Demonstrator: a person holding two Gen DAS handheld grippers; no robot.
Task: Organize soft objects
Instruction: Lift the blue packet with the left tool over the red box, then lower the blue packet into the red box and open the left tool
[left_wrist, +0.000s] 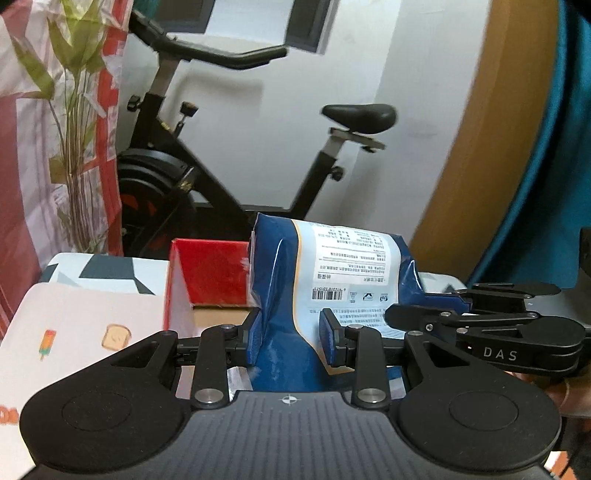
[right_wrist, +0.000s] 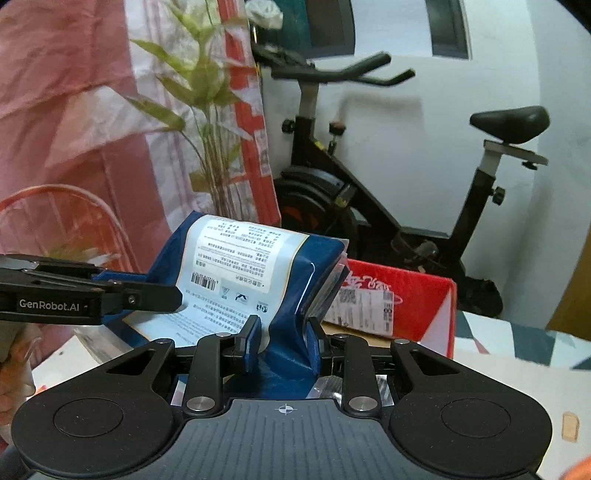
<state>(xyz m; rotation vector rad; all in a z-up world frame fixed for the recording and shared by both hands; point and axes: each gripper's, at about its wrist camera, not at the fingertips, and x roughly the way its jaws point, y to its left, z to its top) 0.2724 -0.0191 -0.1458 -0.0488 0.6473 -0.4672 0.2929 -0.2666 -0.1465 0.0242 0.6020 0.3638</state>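
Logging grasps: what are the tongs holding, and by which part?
Both tongs pinch the blue bag: the left tongs and the right tongs each grip the near end.

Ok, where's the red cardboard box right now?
The red cardboard box sits open on the patterned tabletop, just behind the blue pouch; it is left of the pouch in the left wrist view, right of it in the right wrist view.
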